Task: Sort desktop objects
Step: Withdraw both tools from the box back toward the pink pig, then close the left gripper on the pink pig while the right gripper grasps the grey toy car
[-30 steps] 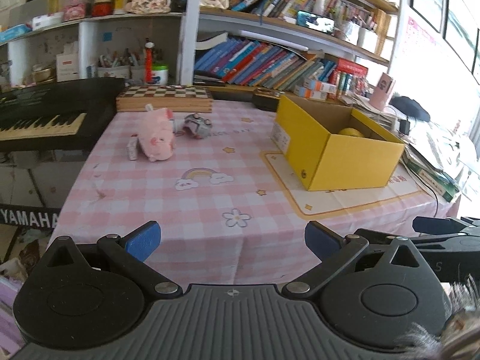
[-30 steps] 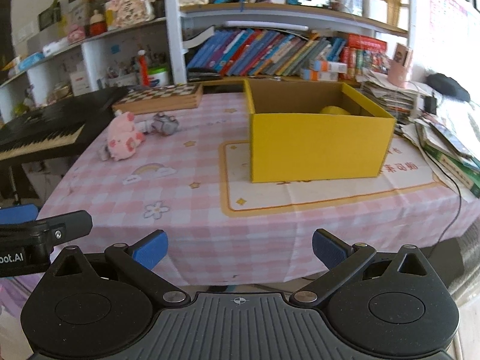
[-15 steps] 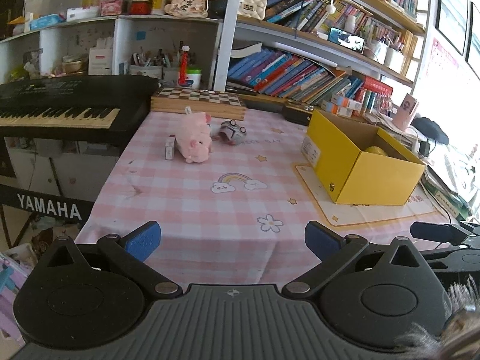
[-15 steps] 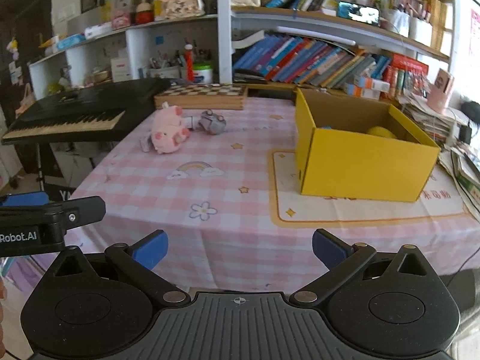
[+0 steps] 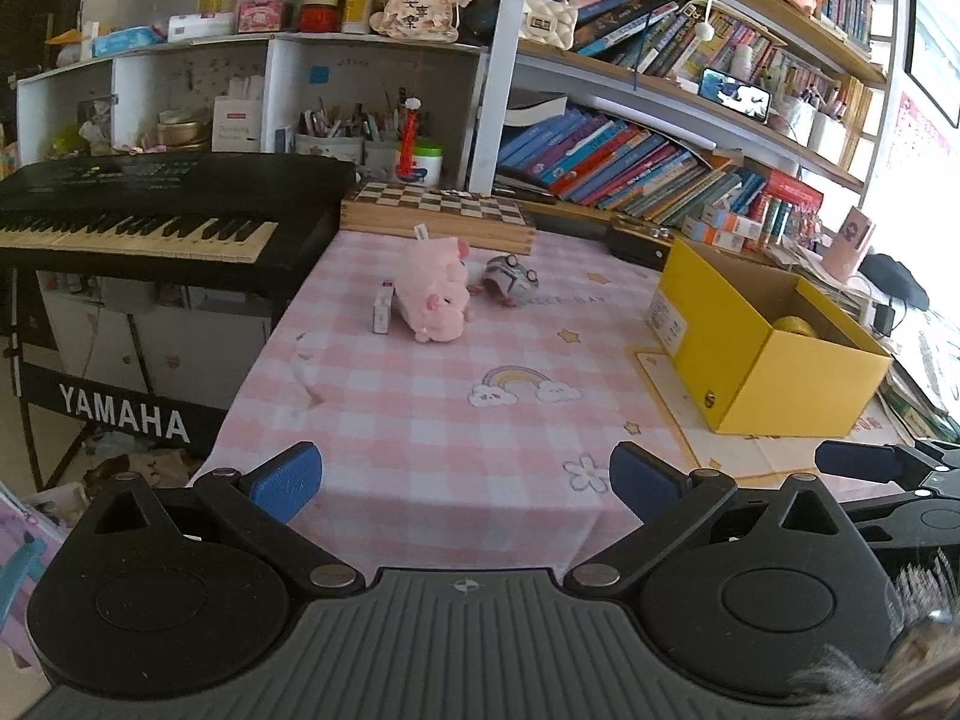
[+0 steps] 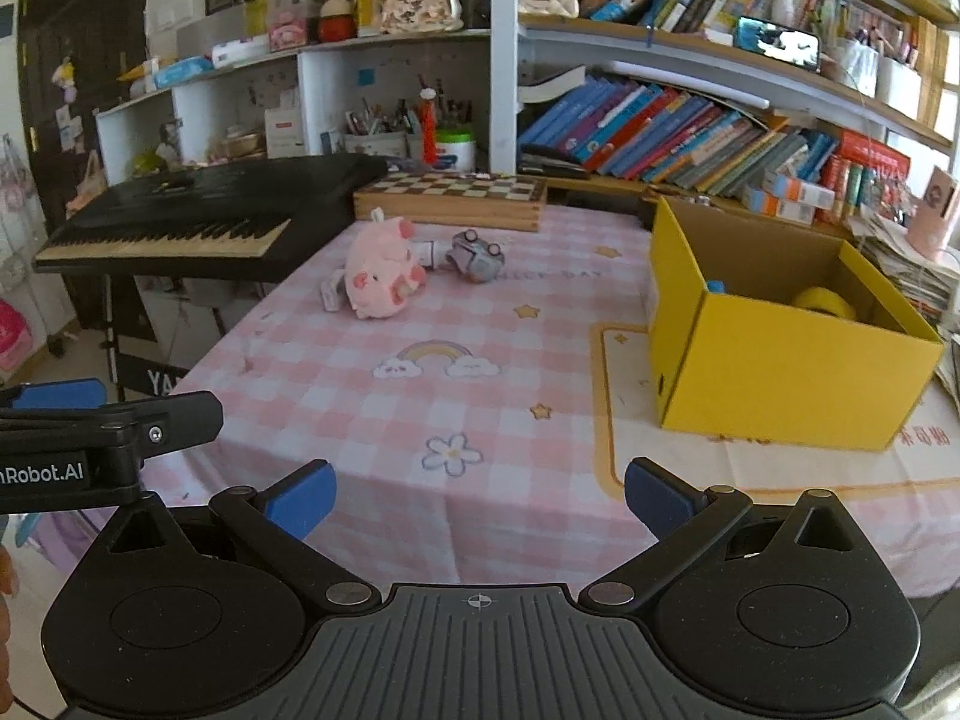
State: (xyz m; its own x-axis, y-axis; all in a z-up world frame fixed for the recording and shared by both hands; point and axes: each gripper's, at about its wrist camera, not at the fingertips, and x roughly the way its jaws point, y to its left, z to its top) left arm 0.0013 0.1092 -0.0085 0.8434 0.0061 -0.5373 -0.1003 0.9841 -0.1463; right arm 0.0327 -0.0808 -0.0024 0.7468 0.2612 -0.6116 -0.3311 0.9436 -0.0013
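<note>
Both your left tongs point(image 5: 465, 480) and right tongs point(image 6: 477, 489) are spread apart, empty. Pink plush pig point(image 5: 435, 294) lies mid-table, well short of the yellow box point(image 6: 780, 348). Likely soft and light; pinch across its body.

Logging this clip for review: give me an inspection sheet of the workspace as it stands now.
Surface: pink checked tablecloth, cream mat under the box.
Job's things: pink plush pig, grey toy car, small white box beside the pig; yellow box open, with a yellow item inside.
Clutter: chessboard box.
Grippers: left tool and right tool open, empty.
Cables: nothing seen on the cloth.
Surroundings: keyboard, bookshelves.
</note>
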